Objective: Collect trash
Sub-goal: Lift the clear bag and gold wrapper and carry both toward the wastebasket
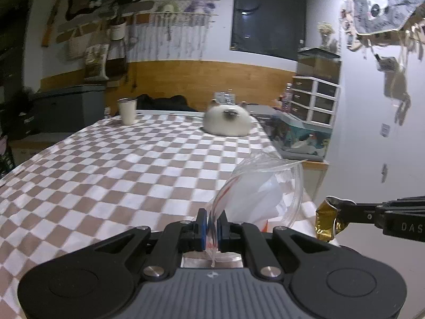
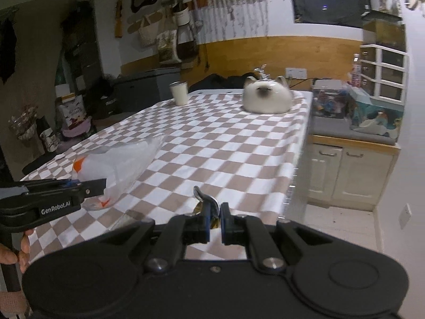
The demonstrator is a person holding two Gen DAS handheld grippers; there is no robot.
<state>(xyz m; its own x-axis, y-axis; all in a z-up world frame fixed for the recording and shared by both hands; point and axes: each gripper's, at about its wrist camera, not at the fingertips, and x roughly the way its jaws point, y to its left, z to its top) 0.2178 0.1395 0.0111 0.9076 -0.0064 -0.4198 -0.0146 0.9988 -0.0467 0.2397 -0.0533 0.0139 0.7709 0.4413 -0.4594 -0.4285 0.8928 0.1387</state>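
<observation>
A checked brown-and-white cloth is covering the counter point(image 1: 111, 175), which is standing in a cluttered room with a wood-panelled lower wall, a dark window and hangings above. A pale cup point(image 1: 127, 111) and a white cat-shaped cushion point(image 1: 228, 121) are sitting at the far end, well apart.

The left tongs point(image 1: 211, 226) are clamping the edge of a clear plastic bag point(image 1: 255, 194), which is bulging with white contents and rising just ahead of the pads. The right tongs point(image 2: 213, 222) are gripping a crumpled gold wrapper point(image 1: 327, 222), held beside the bag, above the counter's near right edge.

The left view is showing the wrapper plainly, gold and creased, at the tip of the right tongs. The right view is showing only a sliver of it between the pads; it is also showing cream cupboards point(image 2: 345, 175) and pale floor to the right of the counter, an orange patch on the bag, and a hand point(image 2: 12, 252) on the left handle.

The bag's contents are hard to make out. Both views are blurring at the counter's edges.
</observation>
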